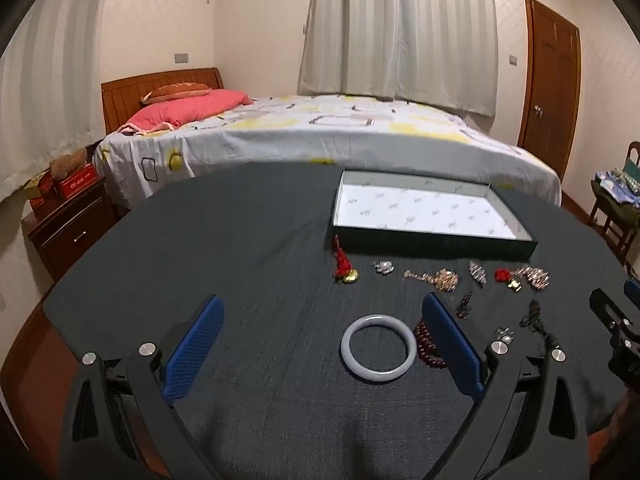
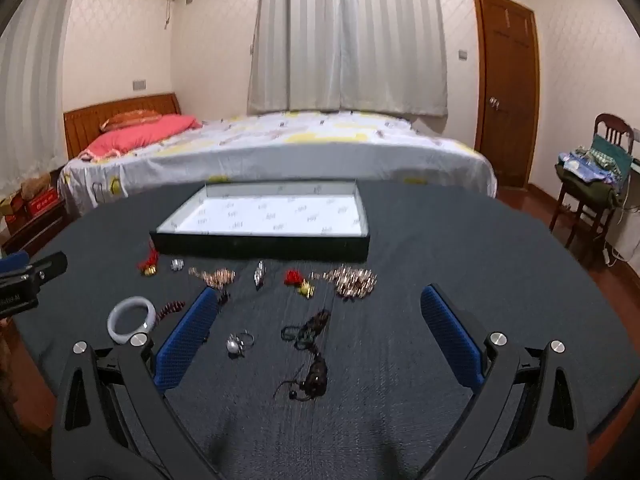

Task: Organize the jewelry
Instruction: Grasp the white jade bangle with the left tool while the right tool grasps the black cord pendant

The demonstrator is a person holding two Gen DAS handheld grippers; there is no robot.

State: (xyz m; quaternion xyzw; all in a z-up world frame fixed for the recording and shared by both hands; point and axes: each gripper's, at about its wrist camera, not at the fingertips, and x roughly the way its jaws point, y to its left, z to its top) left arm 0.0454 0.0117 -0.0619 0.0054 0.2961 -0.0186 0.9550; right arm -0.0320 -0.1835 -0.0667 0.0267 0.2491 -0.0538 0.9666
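Several jewelry pieces lie on a dark cloth-covered table point(image 1: 260, 240) in front of an empty shallow box point(image 1: 432, 210) with a white lining. A pale jade bangle point(image 1: 378, 347) lies between the blue pads of my left gripper point(image 1: 320, 308), which is open and above it. Dark red beads point(image 1: 428, 342) sit by its right pad. My right gripper point(image 2: 320, 300) is open over a dark cord necklace point(image 2: 312, 352) and a silver ring point(image 2: 238, 344). Farther off lie a red charm point(image 2: 149, 265), gold-toned brooches point(image 2: 354, 278) and a silver clip point(image 2: 259, 274). The box point(image 2: 264, 216) is beyond them.
A bed point(image 1: 320, 136) with a patterned sheet stands behind the table. A nightstand point(image 1: 68, 220) is at the left, a wooden door point(image 2: 508, 88) and a chair point(image 2: 592, 184) piled with cloth at the right. The right gripper's tip point(image 1: 616, 312) shows at the left wrist view's right edge.
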